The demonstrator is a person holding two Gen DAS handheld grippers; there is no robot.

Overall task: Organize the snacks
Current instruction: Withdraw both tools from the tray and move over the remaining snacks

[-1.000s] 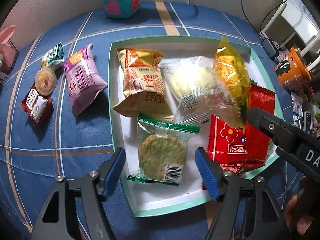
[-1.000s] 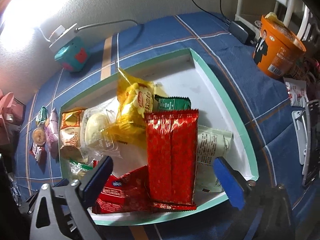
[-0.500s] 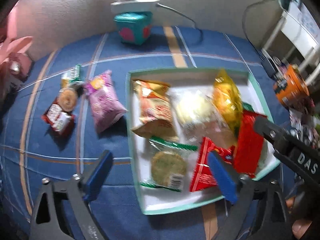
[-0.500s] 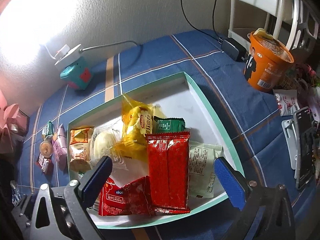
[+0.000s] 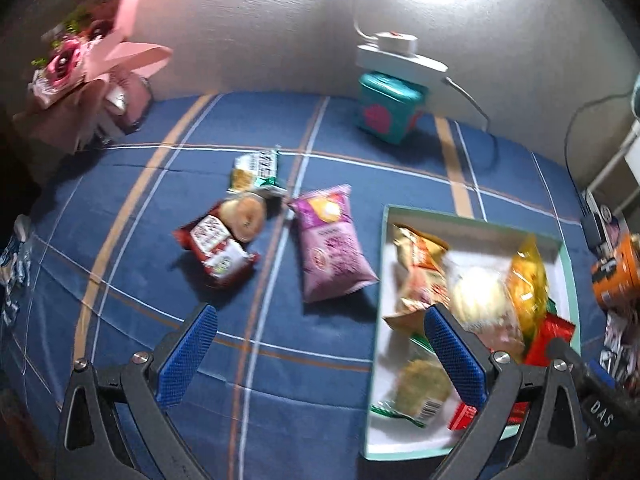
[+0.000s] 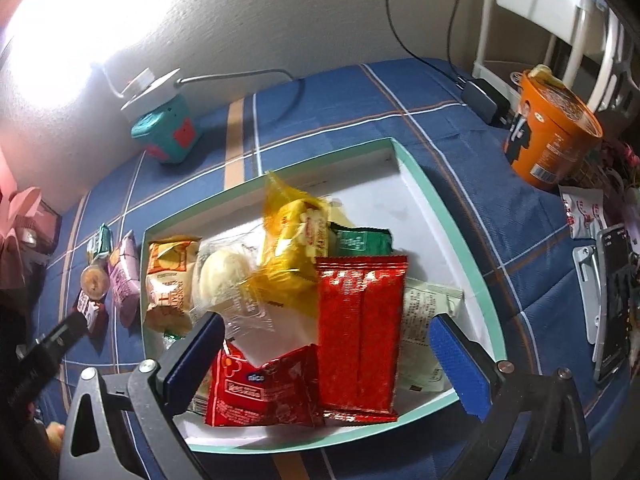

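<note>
Snacks mostly boxed, four left on the cloth

Most packets already lay inside the teal-rimmed tray (image 5: 569,280). Left of it, on the blue cloth, the purple packet (image 5: 334,244) sat nearest, with the red packet (image 5: 216,246), round cake (image 5: 245,213) and green bar (image 5: 256,170) beyond. The left gripper (image 5: 320,360) and right gripper (image 6: 328,360) both stood spread wide, holding nothing.

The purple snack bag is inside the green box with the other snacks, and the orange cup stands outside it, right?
Not quite. The purple snack bag lies on the blue cloth beside the green box, as the left wrist view shows. The orange cup does stand outside it.
</note>
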